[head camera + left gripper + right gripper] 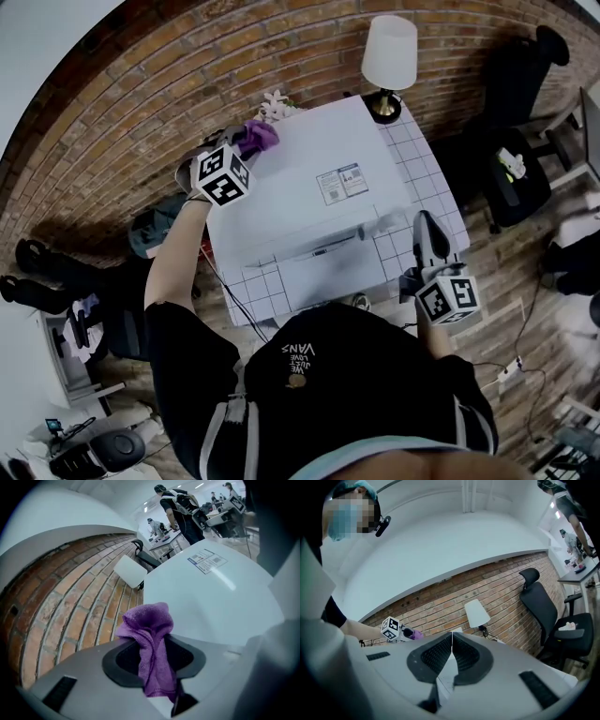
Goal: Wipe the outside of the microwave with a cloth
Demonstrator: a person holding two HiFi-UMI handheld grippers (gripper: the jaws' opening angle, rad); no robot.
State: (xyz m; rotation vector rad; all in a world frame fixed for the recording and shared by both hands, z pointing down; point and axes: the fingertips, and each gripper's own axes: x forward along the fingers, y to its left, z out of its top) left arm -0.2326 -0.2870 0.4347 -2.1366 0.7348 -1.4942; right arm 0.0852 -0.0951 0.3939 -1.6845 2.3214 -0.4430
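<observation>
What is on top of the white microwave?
A printed label sticker, and a purple cloth pinched in the left hand-held gripper at the microwave's back left corner. The spot beneath the cloth is hidden.

brick wall point(122, 103), table lamp point(388, 58), wooden floor point(525, 281)

Head camera's staring steeply down onto the microwave point(309, 202), my left gripper point(152, 660) lens skims close across its top, my right gripper point(451, 656) lens peers wallward from low (all three share the lamp point(389, 52)).
</observation>
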